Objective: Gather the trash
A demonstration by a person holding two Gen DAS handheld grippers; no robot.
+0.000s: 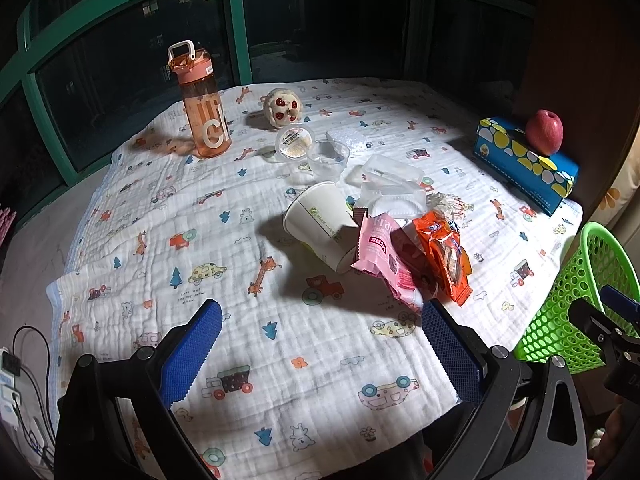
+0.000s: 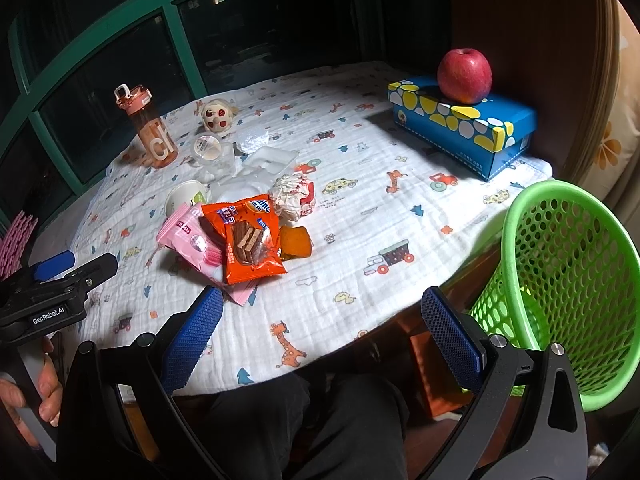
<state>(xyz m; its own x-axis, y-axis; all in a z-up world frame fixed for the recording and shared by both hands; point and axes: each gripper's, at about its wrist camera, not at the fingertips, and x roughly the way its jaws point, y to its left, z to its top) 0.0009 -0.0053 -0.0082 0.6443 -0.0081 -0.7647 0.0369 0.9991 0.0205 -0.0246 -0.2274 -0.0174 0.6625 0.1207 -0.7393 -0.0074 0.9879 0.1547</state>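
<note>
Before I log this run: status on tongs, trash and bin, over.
Left tongs open, empty. Right tongs open, empty. Wrappers, paper cup heaped mid-table, untouched. Green basket off table's right edge; nothing blocking.

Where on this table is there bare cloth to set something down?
Free: the near cloth between the left hand-held gripper and the paper cup, and the stretch between the crumpled paper and the blue box. Crowded: around the orange wrapper.
</note>
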